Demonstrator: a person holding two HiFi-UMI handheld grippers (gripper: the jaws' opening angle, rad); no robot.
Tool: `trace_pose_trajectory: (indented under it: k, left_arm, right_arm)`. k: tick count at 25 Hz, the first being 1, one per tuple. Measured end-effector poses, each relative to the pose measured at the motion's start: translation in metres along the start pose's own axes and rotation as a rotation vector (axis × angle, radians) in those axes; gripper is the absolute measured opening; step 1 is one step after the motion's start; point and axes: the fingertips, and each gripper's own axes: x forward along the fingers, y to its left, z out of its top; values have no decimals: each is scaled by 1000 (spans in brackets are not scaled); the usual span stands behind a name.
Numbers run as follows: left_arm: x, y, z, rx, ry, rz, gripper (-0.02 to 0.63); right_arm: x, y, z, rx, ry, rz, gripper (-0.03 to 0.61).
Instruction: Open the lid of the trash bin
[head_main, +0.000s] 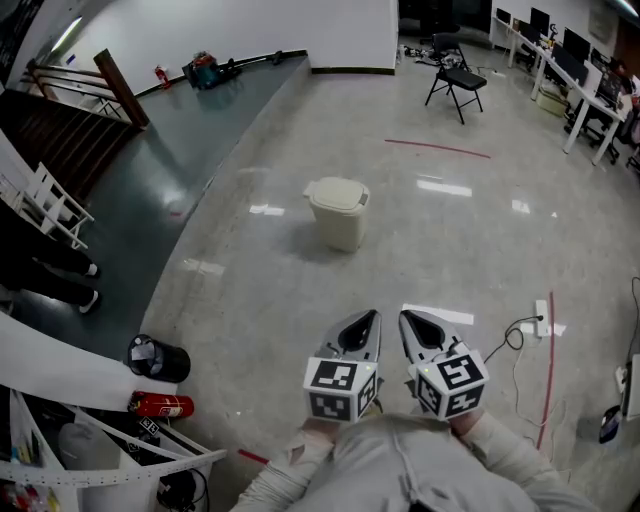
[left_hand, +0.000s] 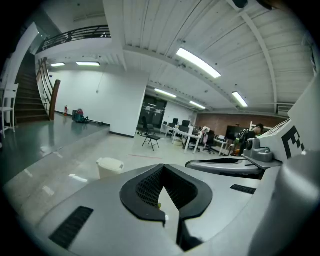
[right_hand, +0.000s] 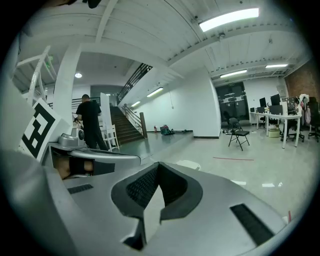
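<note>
Ahead: the cream trash bin (head_main: 338, 215) stands alone on the polished floor (head_main: 300, 290), its lid (head_main: 337, 194) down, well apart from both grippers.
Left gripper (head_main: 370, 315): held low near the person's body, pointing toward the bin, jaws pressed together with nothing between them.
Right gripper (head_main: 408, 315): just beside the left one, jaws likewise closed and empty.
Background: a black folding chair (head_main: 458, 80) far beyond the bin; a red fire extinguisher (head_main: 160, 405) lying at lower left.
</note>
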Motion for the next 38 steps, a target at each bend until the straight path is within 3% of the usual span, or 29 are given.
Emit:
trace_pose_trajectory:
  k: [7, 23, 38]
  left_arm:
    - [-2, 13, -1, 0, 9, 7, 3]
    - [24, 52, -1, -38, 44, 1, 3]
    - [127, 108, 52, -71, 33, 74, 3]
  right_arm:
    - [11, 10, 5, 18, -23, 29, 4]
    - [54, 10, -2, 37, 48, 59, 3]
    - [149, -74, 51, -10, 50, 99, 4]
